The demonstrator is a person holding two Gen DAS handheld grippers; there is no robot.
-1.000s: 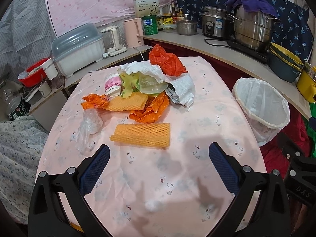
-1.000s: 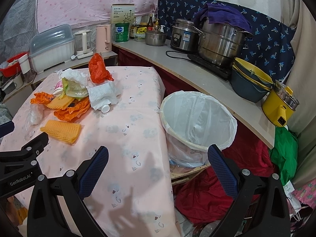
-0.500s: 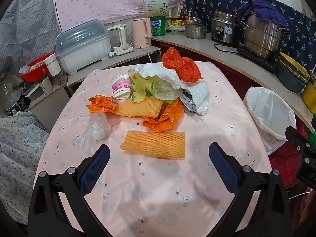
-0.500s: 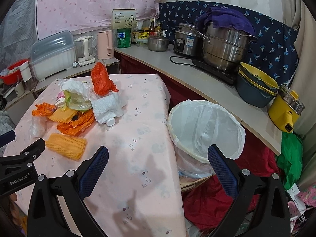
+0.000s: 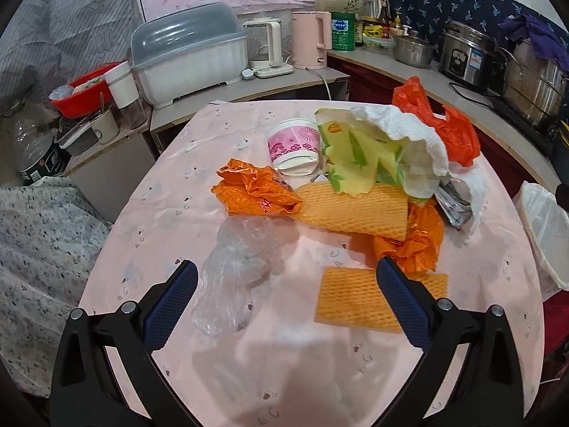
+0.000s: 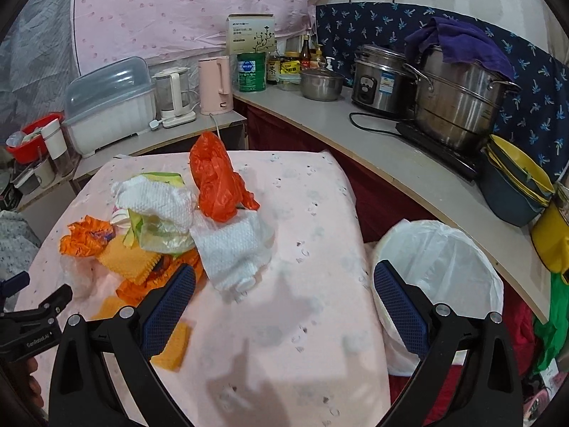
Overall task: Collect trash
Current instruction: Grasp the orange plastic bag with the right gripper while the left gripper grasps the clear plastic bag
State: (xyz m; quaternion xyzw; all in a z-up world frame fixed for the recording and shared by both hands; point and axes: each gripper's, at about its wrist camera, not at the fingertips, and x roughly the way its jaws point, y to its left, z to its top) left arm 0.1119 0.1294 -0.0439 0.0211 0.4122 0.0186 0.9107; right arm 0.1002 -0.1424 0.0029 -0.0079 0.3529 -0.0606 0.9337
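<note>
A heap of trash lies on the pink table (image 5: 284,373): a clear plastic bag (image 5: 234,267), an orange foam net (image 5: 355,302), a second foam net (image 5: 355,210), orange wrappers (image 5: 256,192), a pink paper cup (image 5: 293,146), white paper towels (image 5: 409,131) and a red plastic bag (image 5: 444,124). My left gripper (image 5: 284,274) is open and empty, just above the clear bag and the near foam net. My right gripper (image 6: 284,277) is open and empty, near the paper towel (image 6: 231,249). The white-lined trash bin (image 6: 441,277) stands right of the table.
A counter (image 6: 409,170) wraps the back and right with steel pots, a rice cooker, kettles, jars and stacked bowls. A covered dish rack (image 5: 188,60) and a red basin (image 5: 81,89) stand at the left. The left gripper's body (image 6: 32,323) shows in the right wrist view.
Both grippers have moved forward toward the trash heap. The left one has swung left, so the clear bag and the near foam net now lie between its fingers. Both stay open.
</note>
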